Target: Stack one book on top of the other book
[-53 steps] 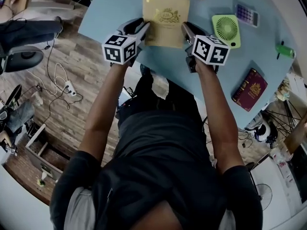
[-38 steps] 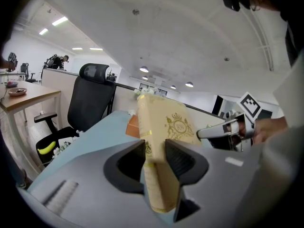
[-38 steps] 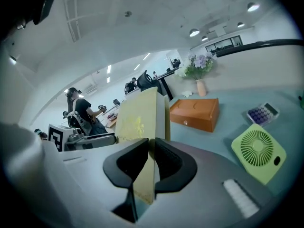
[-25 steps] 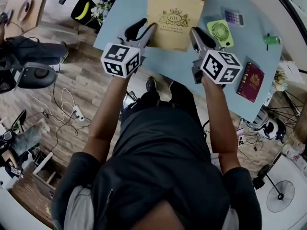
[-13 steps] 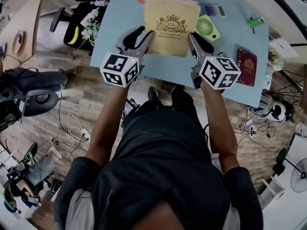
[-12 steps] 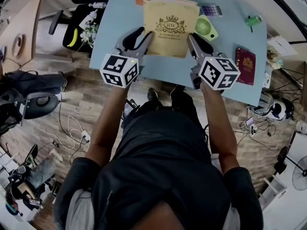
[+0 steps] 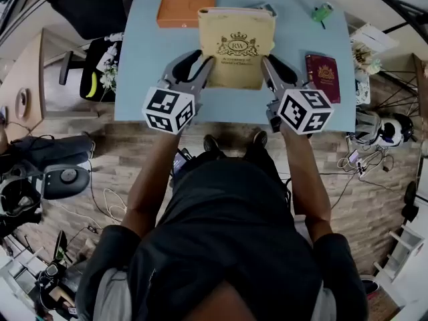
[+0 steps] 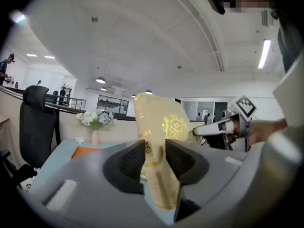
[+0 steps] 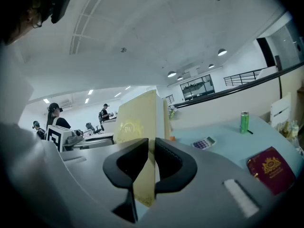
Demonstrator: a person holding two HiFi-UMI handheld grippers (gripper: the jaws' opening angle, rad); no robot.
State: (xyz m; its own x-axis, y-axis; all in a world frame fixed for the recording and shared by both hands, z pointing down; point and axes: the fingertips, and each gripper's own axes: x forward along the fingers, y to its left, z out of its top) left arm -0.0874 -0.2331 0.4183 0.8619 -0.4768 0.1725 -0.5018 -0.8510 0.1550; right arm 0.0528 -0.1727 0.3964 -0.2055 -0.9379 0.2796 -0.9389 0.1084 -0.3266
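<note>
A tan book with a gold crest hangs above the blue table, held up between both grippers. My left gripper is shut on its left edge, seen in the left gripper view as the book standing between the pads. My right gripper is shut on its right edge, and the book fills the jaw gap there. An orange book lies flat on the table at the far left, just left of the tan book. A sliver of the orange book shows in the left gripper view.
A maroon passport-like booklet lies at the table's right; the same booklet shows in the right gripper view. A green can and a calculator sit further back. A vase of flowers stands at the far edge. An office chair is at left.
The tan book, gripped on both sides, has risen off the table and moved toward the far side, nearer the orange book. The view has pulled higher above the table.
</note>
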